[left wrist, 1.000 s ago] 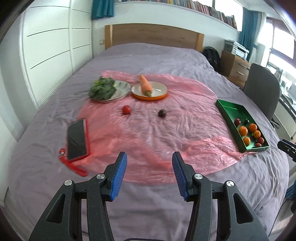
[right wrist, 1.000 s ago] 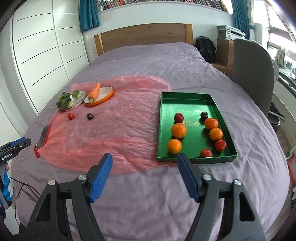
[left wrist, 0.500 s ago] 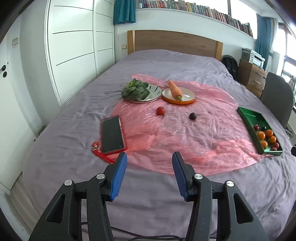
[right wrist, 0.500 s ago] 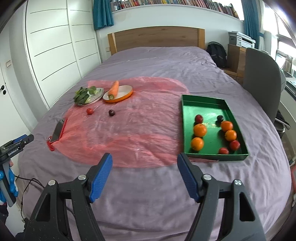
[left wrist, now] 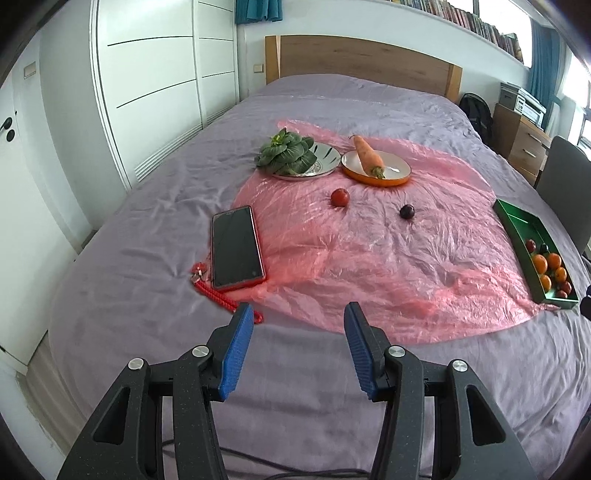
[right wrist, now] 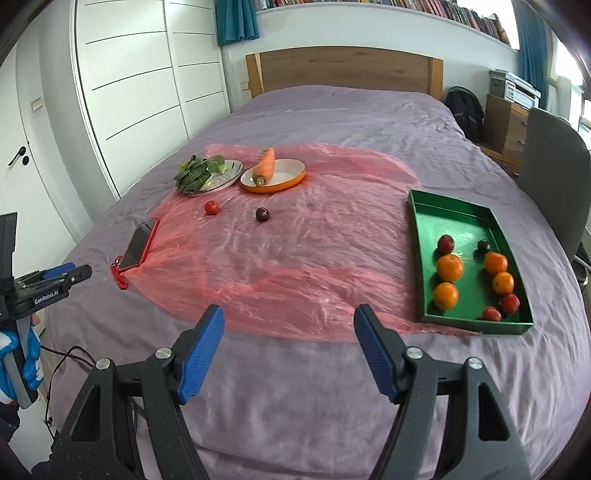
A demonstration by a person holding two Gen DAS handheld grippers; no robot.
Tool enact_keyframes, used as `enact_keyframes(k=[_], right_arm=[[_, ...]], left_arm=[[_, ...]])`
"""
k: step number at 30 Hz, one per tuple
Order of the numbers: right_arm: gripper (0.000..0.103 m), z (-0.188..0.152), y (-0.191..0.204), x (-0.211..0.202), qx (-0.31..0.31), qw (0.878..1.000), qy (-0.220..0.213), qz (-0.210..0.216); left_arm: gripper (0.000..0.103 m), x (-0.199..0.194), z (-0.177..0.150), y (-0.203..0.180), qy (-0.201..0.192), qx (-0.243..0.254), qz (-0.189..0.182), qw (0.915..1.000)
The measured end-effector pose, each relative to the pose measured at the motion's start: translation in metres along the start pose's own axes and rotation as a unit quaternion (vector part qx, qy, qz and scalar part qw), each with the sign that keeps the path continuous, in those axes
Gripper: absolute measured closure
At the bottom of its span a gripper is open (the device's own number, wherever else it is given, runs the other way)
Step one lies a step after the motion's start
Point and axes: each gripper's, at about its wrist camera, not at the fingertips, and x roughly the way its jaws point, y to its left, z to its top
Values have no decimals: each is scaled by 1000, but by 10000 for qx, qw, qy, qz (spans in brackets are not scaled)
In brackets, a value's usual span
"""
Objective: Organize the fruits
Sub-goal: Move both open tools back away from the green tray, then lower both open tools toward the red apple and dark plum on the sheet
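- Left gripper (left wrist: 298, 319) is hanging empty, its jaws having just been opening; right gripper (right wrist: 289, 325) is gaping empty
- Right view is showing the green tray (right wrist: 416, 258) of fruit fully; left view is cropping it
- Red fruit (left wrist: 340, 197) and dark plum (left wrist: 407, 212) are lying on pink plastic sheet (left wrist: 369, 266) over the bed

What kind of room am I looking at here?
Almost certainly a home bedroom: a large bed with a wooden headboard, white built-in wardrobe doors, and a high shelf of books under the ceiling.

bedcover (left wrist: 332, 417): matt purple cloth | sheet (left wrist: 388, 258): crinkled glossy pink plastic | headboard (left wrist: 362, 62): wood
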Motion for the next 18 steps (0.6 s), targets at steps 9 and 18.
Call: enact_keyframes(k=[9, 18], right_arm=[[0, 17, 6, 17, -21, 9999, -56, 146], [0, 21, 15, 43, -237, 9990, 90, 366]], left_arm=[[49, 7, 17, -2, 45, 63, 91, 9999], [49, 23, 23, -5, 197, 274, 108, 9994]])
